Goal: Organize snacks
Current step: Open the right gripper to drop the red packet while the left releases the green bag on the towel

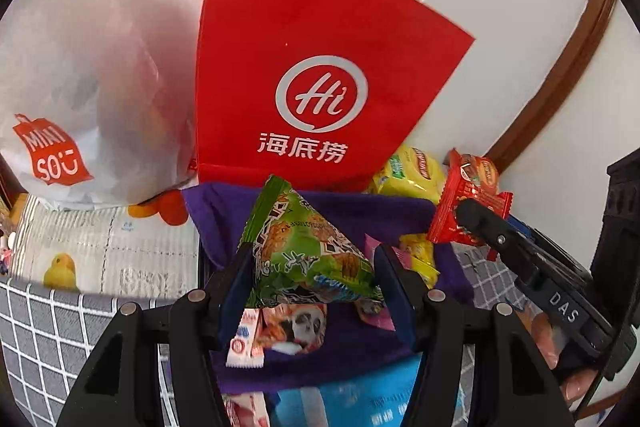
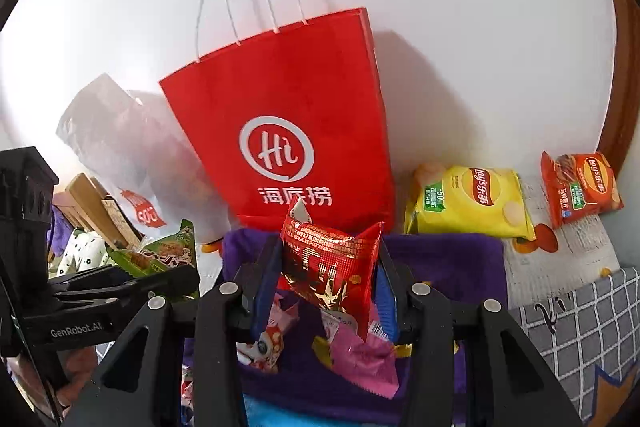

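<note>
The left gripper [image 1: 314, 277] is clamping a green packet [image 1: 308, 251], the right gripper [image 2: 326, 281] a red packet [image 2: 332, 263], both lifted, probably for the red bag [image 2: 288, 119] ahead.

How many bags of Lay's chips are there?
2. A yellow chip bag lies by the wall right of the red paper bag; an orange-red chip bag lies farther right. More may be hidden.

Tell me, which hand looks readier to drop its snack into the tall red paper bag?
Probably the right. The right gripper holds the shiny red snack packet directly below the red paper bag with white handles. The left gripper, gripping the green triangular snack packet, sits similarly close, so it's marginal.
</note>
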Demonstrator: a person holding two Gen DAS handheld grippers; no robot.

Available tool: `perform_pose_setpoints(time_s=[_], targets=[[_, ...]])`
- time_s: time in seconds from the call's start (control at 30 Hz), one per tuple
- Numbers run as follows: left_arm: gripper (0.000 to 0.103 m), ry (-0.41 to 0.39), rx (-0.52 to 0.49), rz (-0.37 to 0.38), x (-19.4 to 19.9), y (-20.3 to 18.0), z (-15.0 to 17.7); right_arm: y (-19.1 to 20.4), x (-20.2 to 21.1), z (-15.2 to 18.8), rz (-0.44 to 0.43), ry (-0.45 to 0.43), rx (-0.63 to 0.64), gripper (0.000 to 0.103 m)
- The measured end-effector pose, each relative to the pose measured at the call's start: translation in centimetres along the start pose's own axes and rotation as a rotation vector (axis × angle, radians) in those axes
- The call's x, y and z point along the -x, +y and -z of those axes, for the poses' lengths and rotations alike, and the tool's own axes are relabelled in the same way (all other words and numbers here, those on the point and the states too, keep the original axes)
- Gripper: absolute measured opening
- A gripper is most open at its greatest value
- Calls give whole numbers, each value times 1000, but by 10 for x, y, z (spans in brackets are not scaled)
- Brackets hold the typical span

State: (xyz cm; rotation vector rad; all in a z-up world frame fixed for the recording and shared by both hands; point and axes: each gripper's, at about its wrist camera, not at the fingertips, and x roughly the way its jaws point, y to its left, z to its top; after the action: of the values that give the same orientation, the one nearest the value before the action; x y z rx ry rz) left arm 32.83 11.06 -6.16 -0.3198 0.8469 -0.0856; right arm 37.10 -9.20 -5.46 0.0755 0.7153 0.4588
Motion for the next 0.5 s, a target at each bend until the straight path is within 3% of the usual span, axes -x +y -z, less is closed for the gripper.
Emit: perform_pose_setpoints(time_s=[0.23, 0.3, 0.5], targets=[[58, 35, 37, 26, -38, 12, 11, -16, -33, 8, 30, 83, 3, 43], [58, 78, 41, 12, -50, 16, 14, -23, -39, 11, 33, 102, 0, 43], [58, 76, 35, 37, -50, 15, 16, -41, -63, 19, 58, 188, -49, 43]])
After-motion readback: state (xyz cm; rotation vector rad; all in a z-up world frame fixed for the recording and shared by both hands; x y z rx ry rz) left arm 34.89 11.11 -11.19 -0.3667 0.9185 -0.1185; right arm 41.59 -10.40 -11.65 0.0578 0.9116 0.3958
